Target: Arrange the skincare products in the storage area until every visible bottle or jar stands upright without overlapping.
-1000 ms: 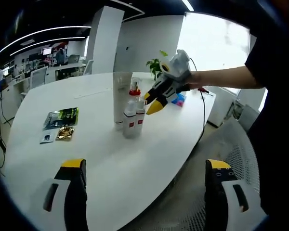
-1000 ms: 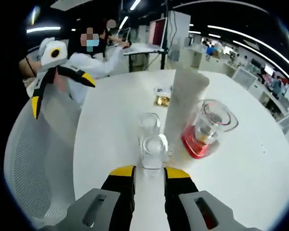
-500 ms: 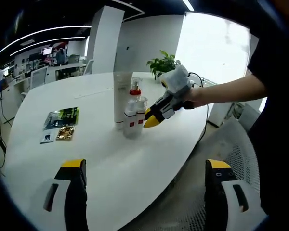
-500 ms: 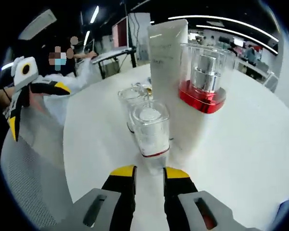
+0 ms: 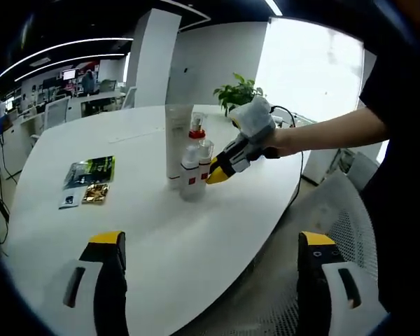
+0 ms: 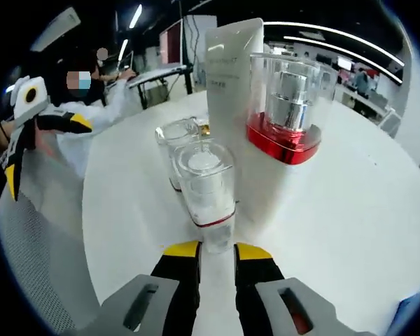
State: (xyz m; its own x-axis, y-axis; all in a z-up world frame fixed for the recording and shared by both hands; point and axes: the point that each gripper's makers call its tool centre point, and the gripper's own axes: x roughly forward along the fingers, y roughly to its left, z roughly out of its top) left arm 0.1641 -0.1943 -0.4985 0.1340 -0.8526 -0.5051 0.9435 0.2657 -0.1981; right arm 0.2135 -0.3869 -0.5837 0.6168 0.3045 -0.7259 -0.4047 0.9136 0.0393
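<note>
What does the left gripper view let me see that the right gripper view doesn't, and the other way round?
The left gripper view takes in the flat packets lying on the white table, a potted plant and a person's arm holding the right gripper. The right gripper view looks close at the clear cap of the nearest bottle, with the left gripper off to the side. Both show the tall white tube and the red-collared pump bottle standing upright.

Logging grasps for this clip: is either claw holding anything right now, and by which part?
The right claw grips the nearest clear-capped bottle at its body below the cap. The left claw is open and holds nothing.
</note>
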